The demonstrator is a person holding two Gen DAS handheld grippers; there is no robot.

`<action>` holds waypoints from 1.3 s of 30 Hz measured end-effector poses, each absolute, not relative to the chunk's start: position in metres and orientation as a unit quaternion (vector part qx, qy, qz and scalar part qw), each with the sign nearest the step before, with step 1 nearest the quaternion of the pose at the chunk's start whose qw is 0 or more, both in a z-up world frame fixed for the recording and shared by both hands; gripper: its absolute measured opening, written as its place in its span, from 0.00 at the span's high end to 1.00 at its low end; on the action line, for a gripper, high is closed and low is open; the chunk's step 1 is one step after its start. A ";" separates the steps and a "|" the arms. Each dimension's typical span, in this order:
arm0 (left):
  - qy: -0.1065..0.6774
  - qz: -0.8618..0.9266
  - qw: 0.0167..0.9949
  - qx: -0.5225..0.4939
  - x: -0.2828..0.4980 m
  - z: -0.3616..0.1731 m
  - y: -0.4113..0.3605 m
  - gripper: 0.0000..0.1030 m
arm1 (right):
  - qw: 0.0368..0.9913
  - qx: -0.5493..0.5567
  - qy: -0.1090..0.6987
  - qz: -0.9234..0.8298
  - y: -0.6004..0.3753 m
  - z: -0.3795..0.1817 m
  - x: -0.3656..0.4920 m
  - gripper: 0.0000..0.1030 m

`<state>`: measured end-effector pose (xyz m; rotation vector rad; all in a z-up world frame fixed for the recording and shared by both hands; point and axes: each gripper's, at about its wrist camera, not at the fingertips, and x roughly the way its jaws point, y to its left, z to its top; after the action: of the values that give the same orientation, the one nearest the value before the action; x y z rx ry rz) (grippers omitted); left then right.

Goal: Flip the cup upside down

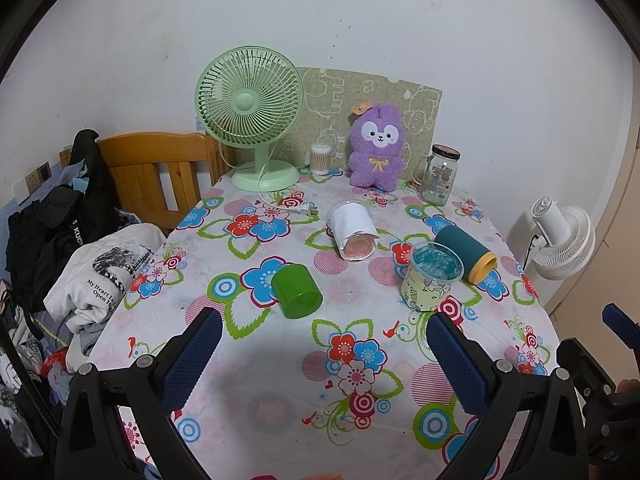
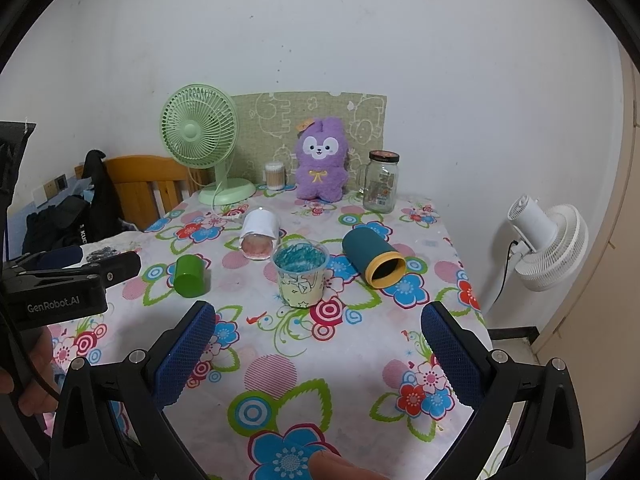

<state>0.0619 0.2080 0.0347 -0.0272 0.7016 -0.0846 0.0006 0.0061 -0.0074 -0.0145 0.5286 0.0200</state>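
Note:
Several cups are on the flowered tablecloth. A green cup lies on its side. A white cup with a pink base lies on its side. A clear plastic cup with blue scribbles stands upright. A teal cup with a yellow rim lies on its side. My left gripper is open and empty, in front of the green cup. My right gripper is open and empty, in front of the clear cup.
At the table's back stand a green desk fan, a cotton swab jar, a purple plush toy and a glass jar. A wooden chair with clothes is left. A white fan stands right.

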 end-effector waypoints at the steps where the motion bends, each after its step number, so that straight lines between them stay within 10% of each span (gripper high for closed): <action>1: 0.343 -0.041 0.938 -0.013 0.062 0.035 0.208 0.00 | 0.965 -0.007 0.261 0.010 0.006 -0.007 0.001 0.00; 39: 0.470 0.068 0.878 -0.066 0.163 -0.061 0.325 0.00 | 0.842 -0.067 0.477 0.242 0.166 -0.081 0.233 0.00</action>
<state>0.1634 0.3250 -0.0607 -0.1377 0.9796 0.1420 0.2325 0.1663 -0.0806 -0.1425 1.0066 0.5121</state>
